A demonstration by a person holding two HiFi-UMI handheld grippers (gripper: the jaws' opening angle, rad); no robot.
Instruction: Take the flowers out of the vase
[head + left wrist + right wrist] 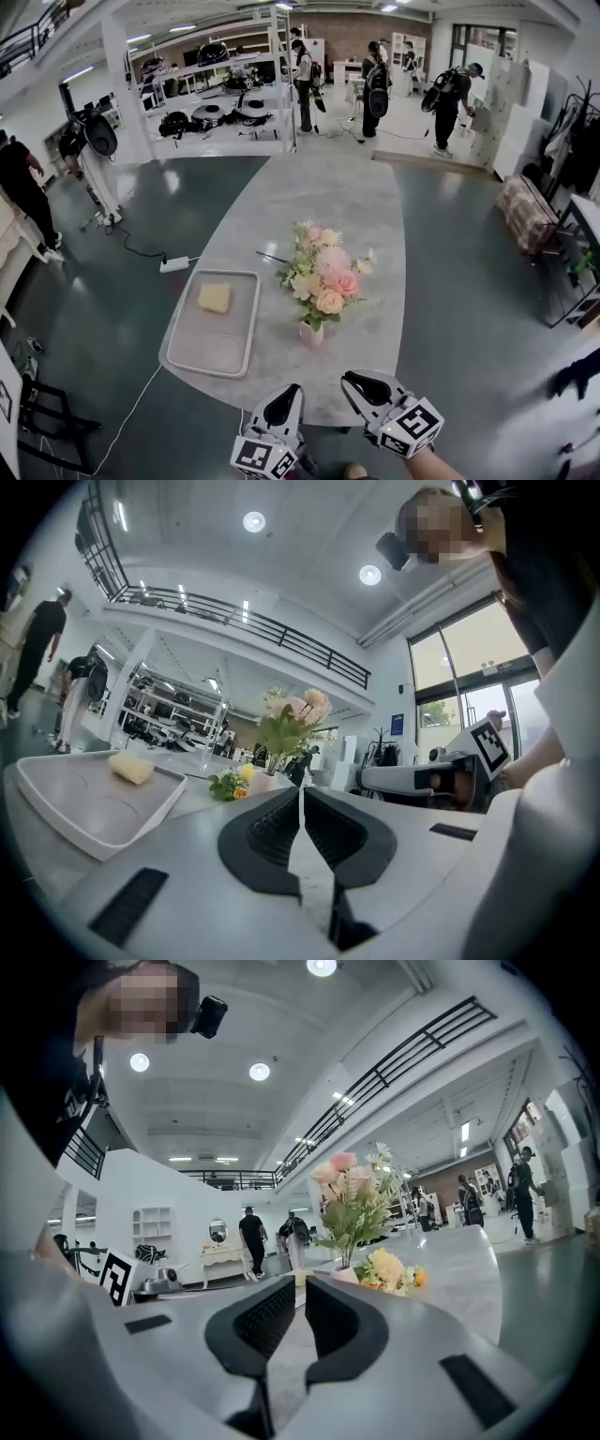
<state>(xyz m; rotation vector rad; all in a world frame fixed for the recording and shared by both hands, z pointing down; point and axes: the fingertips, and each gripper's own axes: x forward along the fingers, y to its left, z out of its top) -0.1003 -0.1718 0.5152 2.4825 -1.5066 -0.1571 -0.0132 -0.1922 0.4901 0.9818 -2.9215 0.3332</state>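
Note:
A bunch of pink, peach and cream flowers (323, 272) stands upright in a small pink vase (311, 333) near the front edge of the oval marble table (309, 202). My left gripper (289, 392) and right gripper (351, 379) hover side by side just short of that edge, both shut and empty. In the left gripper view the flowers (291, 714) and vase (265, 782) rise straight beyond the closed jaws (300, 794). The right gripper view has the flowers (352, 1194) slightly right of its closed jaws (300, 1288). A yellow cluster (394, 1269) hangs low beside the vase (345, 1276).
A grey tray (246, 319) holding a yellow block (214, 298) lies left of the vase. A thin dark item (274, 257) rests on the table behind the flowers. A power strip (174, 264) and cable lie on the floor. People and shelves stand far back.

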